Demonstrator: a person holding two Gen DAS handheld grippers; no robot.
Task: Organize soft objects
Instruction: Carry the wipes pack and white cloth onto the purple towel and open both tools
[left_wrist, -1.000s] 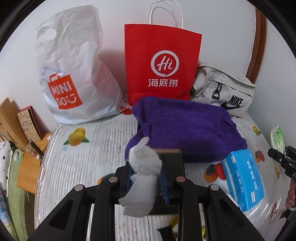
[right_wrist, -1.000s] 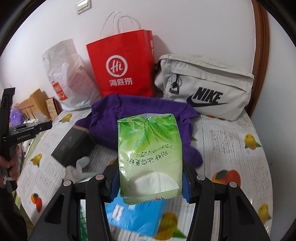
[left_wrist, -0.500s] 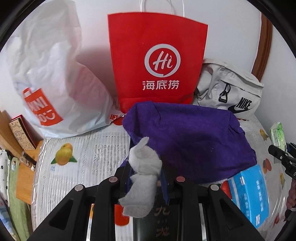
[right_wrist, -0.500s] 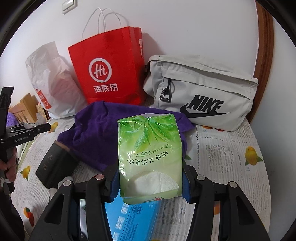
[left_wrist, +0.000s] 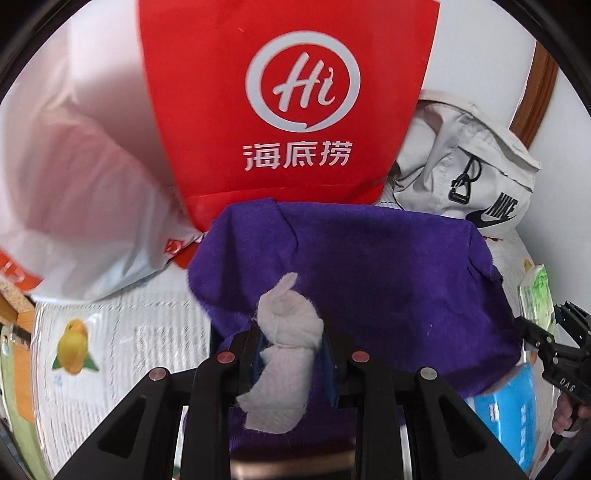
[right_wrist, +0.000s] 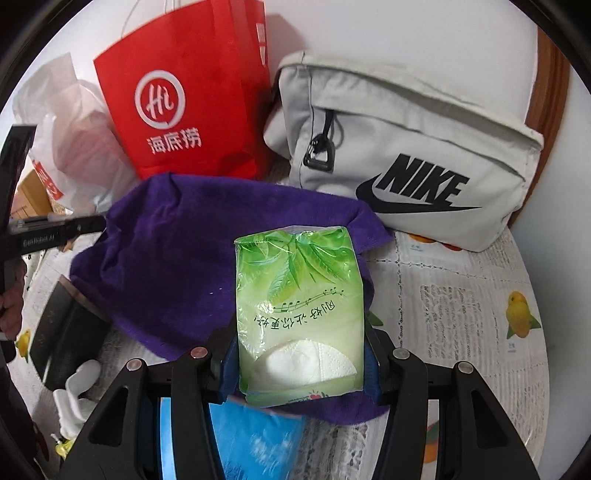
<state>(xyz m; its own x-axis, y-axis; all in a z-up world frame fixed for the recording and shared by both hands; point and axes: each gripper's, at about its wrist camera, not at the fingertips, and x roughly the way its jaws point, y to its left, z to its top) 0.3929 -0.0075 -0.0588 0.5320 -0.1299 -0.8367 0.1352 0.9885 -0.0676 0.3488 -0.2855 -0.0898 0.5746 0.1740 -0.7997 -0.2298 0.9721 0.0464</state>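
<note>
My left gripper (left_wrist: 291, 350) is shut on a crumpled white tissue (left_wrist: 286, 347) and holds it over the near edge of a purple towel (left_wrist: 369, 280). My right gripper (right_wrist: 299, 354) is shut on a green tissue pack (right_wrist: 299, 306) and holds it above the same purple towel (right_wrist: 177, 254). The right gripper and the green pack also show at the right edge of the left wrist view (left_wrist: 535, 295). The left gripper's body shows at the left edge of the right wrist view (right_wrist: 55, 232).
A red paper bag (left_wrist: 291, 99), a white plastic bag (left_wrist: 74, 184) and a grey Nike bag (right_wrist: 406, 155) stand against the wall. A blue tissue pack (right_wrist: 255, 439), a dark box (right_wrist: 62, 332) and white tissue (right_wrist: 77, 391) lie on the fruit-print tablecloth (right_wrist: 461, 314).
Both grippers have moved forward toward the bags at the wall, each keeping its hold. The left one now hangs over the purple towel; the dark box has dropped below its view.
</note>
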